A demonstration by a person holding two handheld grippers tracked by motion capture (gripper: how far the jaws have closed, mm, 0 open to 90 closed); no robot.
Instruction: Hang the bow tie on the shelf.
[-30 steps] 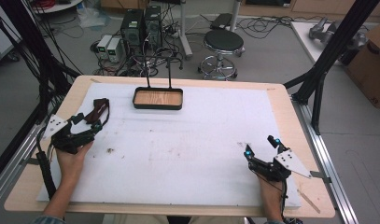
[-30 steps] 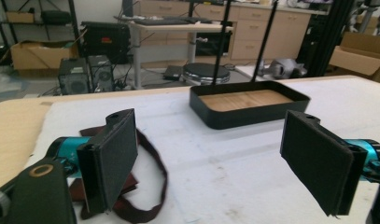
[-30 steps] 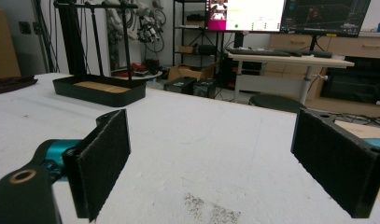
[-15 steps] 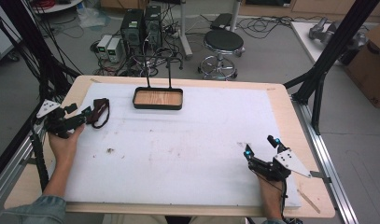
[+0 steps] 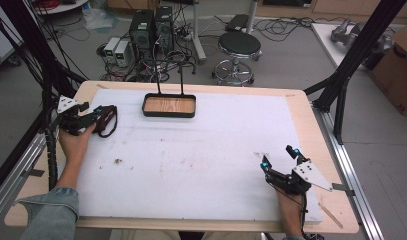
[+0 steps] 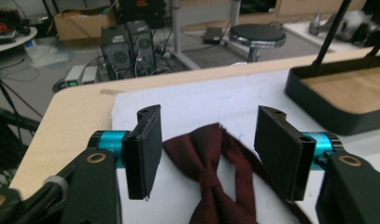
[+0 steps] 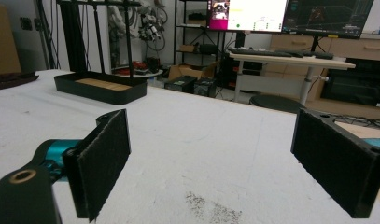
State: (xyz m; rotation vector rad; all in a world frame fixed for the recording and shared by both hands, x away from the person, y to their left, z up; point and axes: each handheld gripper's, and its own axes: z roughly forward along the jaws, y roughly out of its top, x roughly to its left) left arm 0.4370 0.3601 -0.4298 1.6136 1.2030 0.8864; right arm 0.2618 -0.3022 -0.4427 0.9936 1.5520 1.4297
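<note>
The bow tie (image 6: 211,172) is dark maroon, plain. The tray (image 5: 169,105) has black walls and a light wood-grain floor. The mat (image 5: 191,165) is white with small brown specks; the table (image 5: 311,125) rim is pale wood. Both grippers, left (image 6: 208,154) and right (image 7: 225,163), have black jaws with teal collars. The sleeve (image 5: 48,215) is grey-blue denim.

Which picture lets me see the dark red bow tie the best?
The left gripper view: the bow tie lies close up between the open jaws, its knot and folds clear. The high view shows it small and dark at the table's left edge. In the right gripper view, it is a thin dark strip far off.
</note>
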